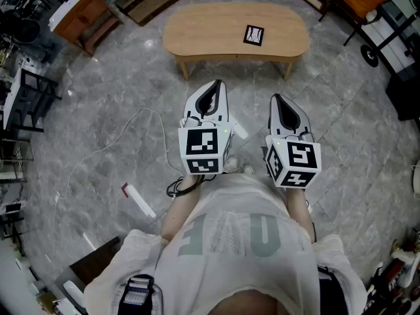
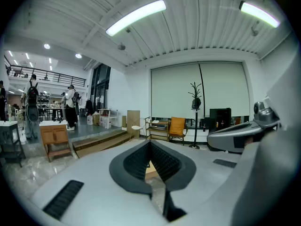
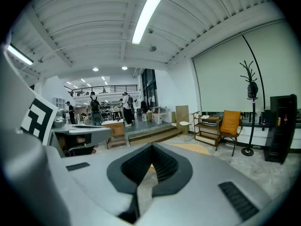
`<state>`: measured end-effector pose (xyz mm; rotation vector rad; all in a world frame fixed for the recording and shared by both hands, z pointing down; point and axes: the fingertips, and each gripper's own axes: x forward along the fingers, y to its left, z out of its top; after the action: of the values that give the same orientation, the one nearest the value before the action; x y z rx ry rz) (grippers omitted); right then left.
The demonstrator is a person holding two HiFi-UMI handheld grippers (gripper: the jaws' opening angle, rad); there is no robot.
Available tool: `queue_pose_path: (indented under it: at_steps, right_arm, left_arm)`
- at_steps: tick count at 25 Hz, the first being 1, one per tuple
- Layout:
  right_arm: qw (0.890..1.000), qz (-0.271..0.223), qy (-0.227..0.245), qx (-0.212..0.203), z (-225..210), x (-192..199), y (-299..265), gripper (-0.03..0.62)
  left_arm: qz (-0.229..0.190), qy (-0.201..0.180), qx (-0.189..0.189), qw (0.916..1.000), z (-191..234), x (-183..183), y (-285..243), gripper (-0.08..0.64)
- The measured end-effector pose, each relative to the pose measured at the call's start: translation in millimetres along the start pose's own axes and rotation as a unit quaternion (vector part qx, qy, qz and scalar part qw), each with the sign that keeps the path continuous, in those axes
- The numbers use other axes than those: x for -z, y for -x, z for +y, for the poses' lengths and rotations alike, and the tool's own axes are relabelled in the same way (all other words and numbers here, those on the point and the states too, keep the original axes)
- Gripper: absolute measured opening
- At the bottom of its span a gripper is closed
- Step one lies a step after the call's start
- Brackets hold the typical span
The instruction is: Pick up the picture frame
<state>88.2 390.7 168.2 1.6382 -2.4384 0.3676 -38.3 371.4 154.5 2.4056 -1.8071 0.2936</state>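
Left gripper (image 1: 215, 85) and right gripper (image 1: 277, 100), head view: side by side, both empty, well short of the wooden table (image 1: 197, 38). The picture frame (image 1: 253, 35) lies on that table, ahead of both grippers and nearer the right one. Left gripper view: jaws together, nothing between them. Right gripper view: jaws together, nothing between them.

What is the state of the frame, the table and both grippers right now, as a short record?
picture frame: lying flat on the wooden coffee table, toward its right end in the head view, untouched
left gripper: jaws together, empty, over the floor short of the table
right gripper: jaws together, empty, beside the left one
task: frame not yet reached
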Motion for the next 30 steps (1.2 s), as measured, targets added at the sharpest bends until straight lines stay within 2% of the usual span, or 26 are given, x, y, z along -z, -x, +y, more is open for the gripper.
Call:
queue_pose_path:
  at_steps: [15, 19, 30]
  right_arm:
    - [1.0, -0.018, 0.013, 0.0, 9.6, -5.7, -1.2, 0.003]
    - [0.999, -0.033, 0.027, 0.01, 14.5, -12.2, 0.2, 0.003]
    - [0.999, -0.018, 0.006, 0.042, 17.4, -0.8, -12.6, 0.003]
  left_arm:
    - [-0.007, 0.003, 0.016, 0.9998, 2.9, 1.5, -4.3, 0.009]
    - [-0.015, 0.007, 0.022, 0.9996, 9.0, -1.3, -6.7, 0.009]
    - [-0.034, 0.018, 0.036, 0.9986, 40.5, -4.8, -14.9, 0.009]
